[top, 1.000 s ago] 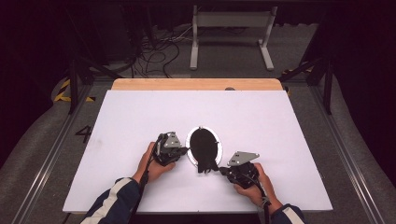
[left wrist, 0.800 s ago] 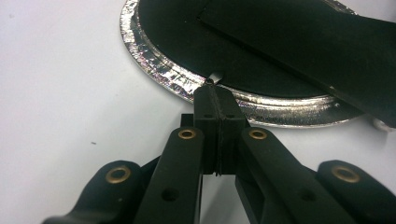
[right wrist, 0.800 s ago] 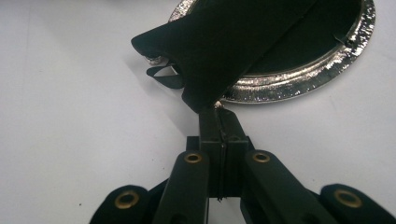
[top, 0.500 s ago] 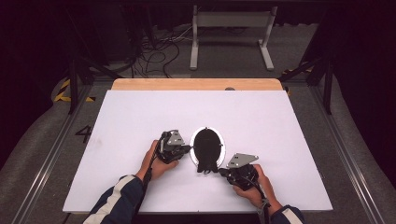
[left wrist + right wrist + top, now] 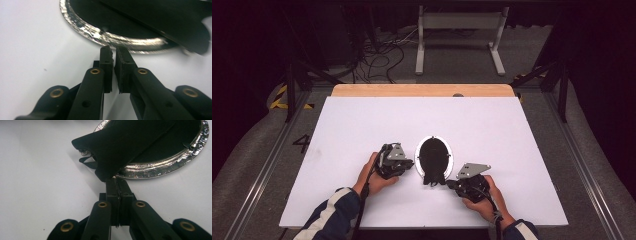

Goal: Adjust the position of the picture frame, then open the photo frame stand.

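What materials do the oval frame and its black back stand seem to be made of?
The oval frame: probably metal, silvery and hammered, since its rim glints brightly. The black stand: matte, no shine, perhaps velvet-covered card; a thin strap hangs beneath it. The exact material is uncertain.

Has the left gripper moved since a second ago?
Yes. The left gripper has slid slightly rightward, closer to the oval frame lying flat on the table; its jaws have just been opening.

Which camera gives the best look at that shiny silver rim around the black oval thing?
The right gripper view: the silver rim curves close and sharp, its hammered texture plain, though a black flap covers part. The left gripper view shows a near, blurrier stretch. The high view shows the whole oval, but small.
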